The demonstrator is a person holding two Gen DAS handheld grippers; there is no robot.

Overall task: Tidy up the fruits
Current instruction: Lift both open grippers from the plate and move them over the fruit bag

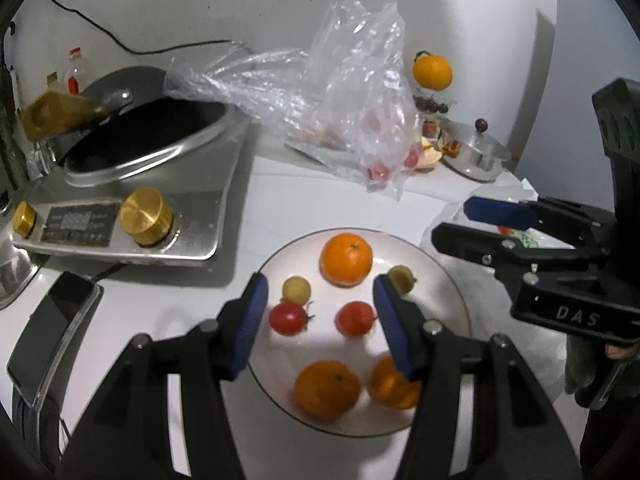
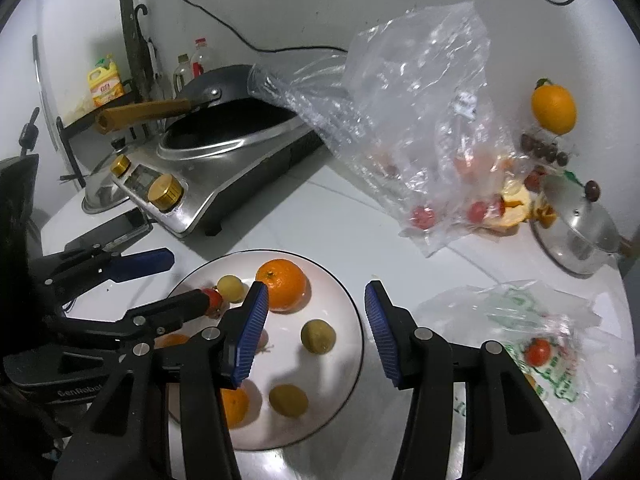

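left claw (image 1: 320,320) empty, jaws apart | right claw (image 2: 312,336) empty, jaws apart | next: lift clear of round white plate (image 2: 348,300), reach crinkled clear plastic bag (image 2: 420,128) gently

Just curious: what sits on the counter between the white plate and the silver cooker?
Nothing: in the right wrist view, bare white counter separates the white round plate from the silver cooker.

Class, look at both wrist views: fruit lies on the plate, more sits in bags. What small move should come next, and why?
Probably the right tongs, open and empty above the plate, should swing toward the printed bag beside it, where a red tomato is not yet plated. The left tongs are empty too.
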